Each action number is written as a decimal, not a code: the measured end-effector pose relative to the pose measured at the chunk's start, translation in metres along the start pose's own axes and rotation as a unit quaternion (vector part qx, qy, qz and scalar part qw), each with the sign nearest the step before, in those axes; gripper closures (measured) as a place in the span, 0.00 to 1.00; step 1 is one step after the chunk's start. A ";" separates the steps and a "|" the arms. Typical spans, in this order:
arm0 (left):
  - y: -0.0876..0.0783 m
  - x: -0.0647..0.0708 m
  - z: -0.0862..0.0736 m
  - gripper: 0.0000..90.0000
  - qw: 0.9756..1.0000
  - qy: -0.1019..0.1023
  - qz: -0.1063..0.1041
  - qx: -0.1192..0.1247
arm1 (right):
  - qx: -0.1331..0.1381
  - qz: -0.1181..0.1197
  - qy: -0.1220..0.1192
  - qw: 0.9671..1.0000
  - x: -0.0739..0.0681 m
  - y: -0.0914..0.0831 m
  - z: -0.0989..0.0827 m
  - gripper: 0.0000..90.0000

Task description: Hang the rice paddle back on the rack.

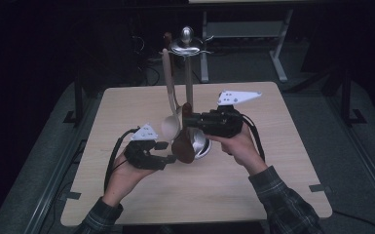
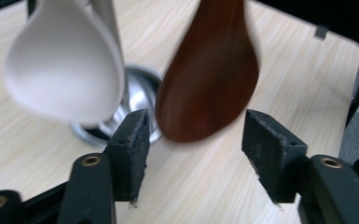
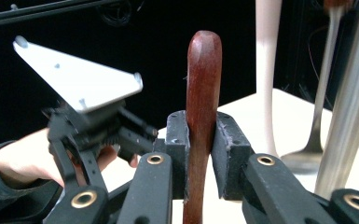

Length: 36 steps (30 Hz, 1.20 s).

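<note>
Two grippers at the spoon stand

We see the right gripper (image 1: 189, 120) clamped on the brown spoon (image 1: 183, 146), the left gripper (image 1: 168, 152) just beside its bowl, and a white spoon (image 1: 169, 124) hanging from the stand (image 1: 189, 48) on the table (image 1: 253, 161).

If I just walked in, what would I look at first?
Probably the dark brown wooden spoon standing upright, pinched by its handle in the right gripper near the middle of the table. Next, the left gripper, open, with the spoon's bowl hanging just beyond its jaws. Behind stands a shiny metal rack with a white spoon hanging on it.
</note>
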State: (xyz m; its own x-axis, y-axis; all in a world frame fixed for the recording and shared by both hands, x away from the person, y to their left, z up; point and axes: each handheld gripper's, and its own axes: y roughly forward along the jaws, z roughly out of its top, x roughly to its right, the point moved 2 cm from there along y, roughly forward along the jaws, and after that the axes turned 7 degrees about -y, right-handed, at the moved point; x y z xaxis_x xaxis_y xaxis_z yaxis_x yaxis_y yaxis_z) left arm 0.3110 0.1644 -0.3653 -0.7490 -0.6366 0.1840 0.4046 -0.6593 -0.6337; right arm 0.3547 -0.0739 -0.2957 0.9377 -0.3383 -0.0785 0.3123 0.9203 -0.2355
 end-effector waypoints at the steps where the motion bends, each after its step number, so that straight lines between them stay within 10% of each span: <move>1: -0.001 -0.003 -0.004 0.42 1.000 -0.001 0.002 -0.004 | 0.002 0.001 -0.005 1.000 0.000 -0.001 0.006 0.86; 17: -0.011 -0.050 -0.071 0.35 0.997 -0.048 0.036 -0.049 | 0.026 0.022 -0.066 0.997 0.008 -0.013 0.086 0.86; 36: -0.009 -0.059 -0.088 0.34 0.995 -0.073 0.038 -0.064 | 0.038 0.026 -0.043 0.998 0.035 -0.011 0.099 0.86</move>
State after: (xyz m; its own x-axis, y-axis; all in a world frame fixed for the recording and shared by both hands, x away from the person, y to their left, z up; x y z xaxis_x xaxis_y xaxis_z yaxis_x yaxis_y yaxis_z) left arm 0.3057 0.2429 -0.4363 -0.6312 -0.7401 0.2320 0.3800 -0.5558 -0.7394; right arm 0.3988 -0.0763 -0.1996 0.9614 -0.2751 -0.0052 0.2708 0.9495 -0.1585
